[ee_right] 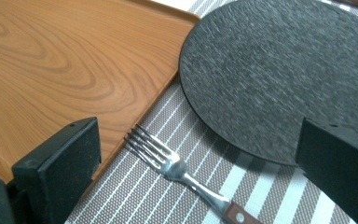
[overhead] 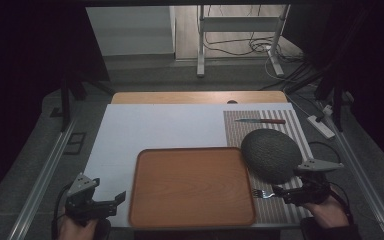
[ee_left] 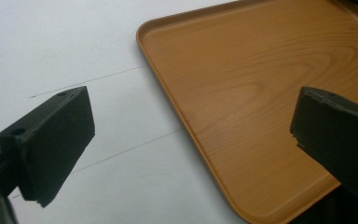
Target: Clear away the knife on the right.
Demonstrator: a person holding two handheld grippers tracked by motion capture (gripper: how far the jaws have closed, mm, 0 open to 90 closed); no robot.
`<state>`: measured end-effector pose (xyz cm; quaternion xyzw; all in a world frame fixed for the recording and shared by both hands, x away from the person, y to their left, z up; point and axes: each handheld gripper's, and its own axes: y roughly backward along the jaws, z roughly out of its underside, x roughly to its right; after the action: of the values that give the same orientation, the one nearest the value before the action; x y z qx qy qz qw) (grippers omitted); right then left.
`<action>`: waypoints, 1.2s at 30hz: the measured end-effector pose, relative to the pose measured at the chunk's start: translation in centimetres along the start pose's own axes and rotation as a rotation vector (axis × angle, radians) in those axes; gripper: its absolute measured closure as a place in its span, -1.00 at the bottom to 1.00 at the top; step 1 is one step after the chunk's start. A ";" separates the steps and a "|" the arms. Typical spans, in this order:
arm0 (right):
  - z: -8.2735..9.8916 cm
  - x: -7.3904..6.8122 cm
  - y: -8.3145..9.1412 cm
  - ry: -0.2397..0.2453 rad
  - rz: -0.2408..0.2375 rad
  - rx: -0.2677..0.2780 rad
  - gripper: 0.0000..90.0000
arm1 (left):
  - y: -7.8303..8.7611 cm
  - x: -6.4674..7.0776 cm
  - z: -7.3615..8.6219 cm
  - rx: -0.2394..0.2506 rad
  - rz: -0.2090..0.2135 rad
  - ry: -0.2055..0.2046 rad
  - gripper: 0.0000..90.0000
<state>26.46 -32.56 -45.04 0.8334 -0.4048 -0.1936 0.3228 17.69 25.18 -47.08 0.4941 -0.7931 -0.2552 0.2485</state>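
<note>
Between the right tongs' jaws: a fork point(ee_right: 177, 168) with a wood-scaled handle lies flat on the striped placemat point(ee_right: 261, 186), tines pointing away toward the tray corner, not yet gripped.
Right tongs point(overhead: 286, 190): jaws spread wide and empty, one on each side of the fork and low over the placemat.
Left tongs point(overhead: 116, 199): also wide open and holding nothing, hovering over the white counter point(ee_left: 51, 46) at the tray's near-left edge.
Just ahead of the right tongs: a dark slate plate point(overhead: 271, 154), round and rough-faced, resting on the placemat beside the wooden tray point(overhead: 192, 187).
Beyond the plate: a knife point(overhead: 260, 121) lies crosswise at the far end of the placemat, well apart from both tongs.
Step in hand: seemingly the approach to picking up the fork, the likely start of laying out tableware.
Next move calls for: closing the jaws squarely on the handle rather than the tines, low enough to catch the thin metal without scraping the mat.
</note>
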 end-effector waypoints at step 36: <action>-6.2 5.3 -5.6 -0.010 0.030 -0.042 -0.98 | -0.2 -0.1 -0.1 -0.009 0.025 -0.006 -0.93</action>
<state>36.31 -31.80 -44.83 0.8193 -0.4148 -0.2012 0.3410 17.93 25.20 -47.10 0.4821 -0.7988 -0.2573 0.2517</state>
